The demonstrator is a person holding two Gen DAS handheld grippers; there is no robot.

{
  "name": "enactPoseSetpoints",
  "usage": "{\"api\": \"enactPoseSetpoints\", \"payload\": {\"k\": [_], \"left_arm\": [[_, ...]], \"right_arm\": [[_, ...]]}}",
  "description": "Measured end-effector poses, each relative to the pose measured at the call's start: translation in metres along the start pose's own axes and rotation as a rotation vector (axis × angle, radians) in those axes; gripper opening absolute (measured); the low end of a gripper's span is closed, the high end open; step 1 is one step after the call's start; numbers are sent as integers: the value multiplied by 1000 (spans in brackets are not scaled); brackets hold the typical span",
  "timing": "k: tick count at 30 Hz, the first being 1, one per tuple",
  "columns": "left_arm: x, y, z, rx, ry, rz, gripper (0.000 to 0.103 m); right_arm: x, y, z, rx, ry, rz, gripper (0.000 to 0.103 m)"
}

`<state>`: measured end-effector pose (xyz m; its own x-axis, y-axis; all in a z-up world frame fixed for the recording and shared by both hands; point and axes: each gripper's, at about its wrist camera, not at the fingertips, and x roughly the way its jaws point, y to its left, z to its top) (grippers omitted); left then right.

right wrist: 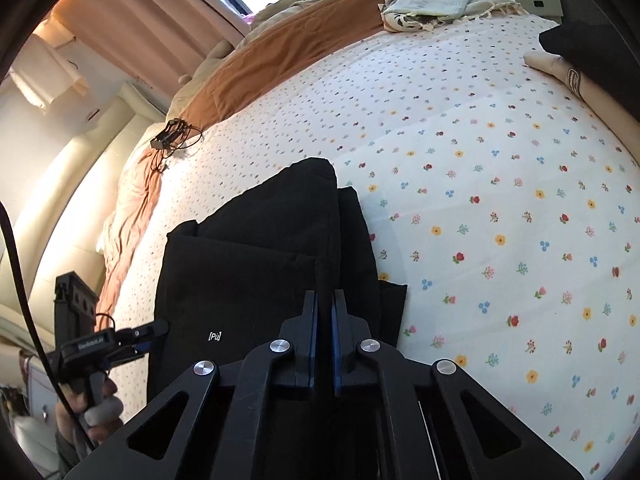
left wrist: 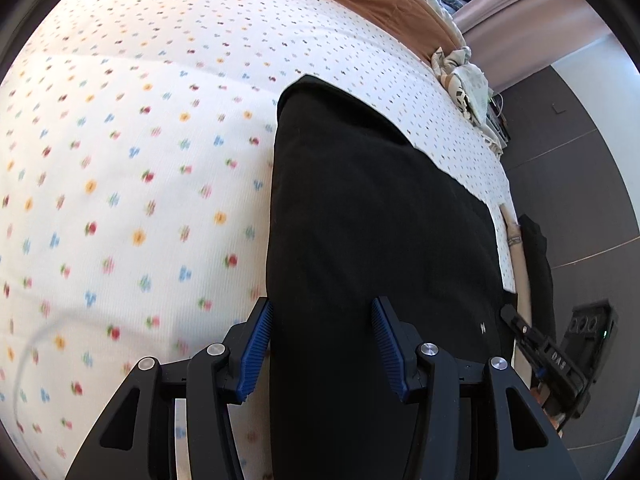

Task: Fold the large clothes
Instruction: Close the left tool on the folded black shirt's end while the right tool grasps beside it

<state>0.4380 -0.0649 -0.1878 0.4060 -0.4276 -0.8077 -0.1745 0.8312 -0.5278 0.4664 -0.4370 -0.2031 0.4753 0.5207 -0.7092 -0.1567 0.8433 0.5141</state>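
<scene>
Cloth first: the black garment (right wrist: pixel 256 248) lies on the flowered bedsheet (right wrist: pixel 500 200), already doubled into a long band with several layers stepping up at its far end, and its near end runs toward the bed's near edge, where we stand. In the left wrist view the same garment (left wrist: pixel 372 208) stretches away from us as a dark strip along the right side of the bed, close to that edge.

We hold the right gripper (right wrist: pixel 325 300) with its jaws brought together; they sit over the near part of the garment, and we cannot tell whether any fabric is pinched between them. The left gripper (left wrist: pixel 322 316) stands half open, one finger at the garment's left edge and the other over the black fabric, pressing on nothing we can see.

To do the fold well, we judge that both grippers should catch all layers at the near corners, at matching points, lift only a little, and carry the end straight along the band so the side edges stay lined up.

Farther off, a brown blanket (right wrist: pixel 288 44) crosses the far end of the bed, with a pale patterned cloth (right wrist: pixel 424 0) heaped at its far right corner.
</scene>
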Motion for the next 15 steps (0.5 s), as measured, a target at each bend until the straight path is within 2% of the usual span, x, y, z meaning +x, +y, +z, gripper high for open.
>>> {"api": "enactPoseSetpoints", "payload": {"k": [6,10,12,13,14,15], "left_arm": [[15,-17,18,15,8,18,53],[26,-19,25,18,0,32,54],[30,-16,26,1,-1,30,55],[31,-15,26,-4,-2,29,55],[30,-15,25,-2,-2,31,55],[31,-15,26,2,-6,30,55]], "right_arm": [[4,-23,-10,50,-1,-8,4],[13,-31,-9,82,32,-10,4],[14,-34,-7,107,50,8,8],[11,-37,-5,127,58,14,20],[6,-39,-5,136,58,-8,41],[2,-40,-5,137,53,-19,51]]}}
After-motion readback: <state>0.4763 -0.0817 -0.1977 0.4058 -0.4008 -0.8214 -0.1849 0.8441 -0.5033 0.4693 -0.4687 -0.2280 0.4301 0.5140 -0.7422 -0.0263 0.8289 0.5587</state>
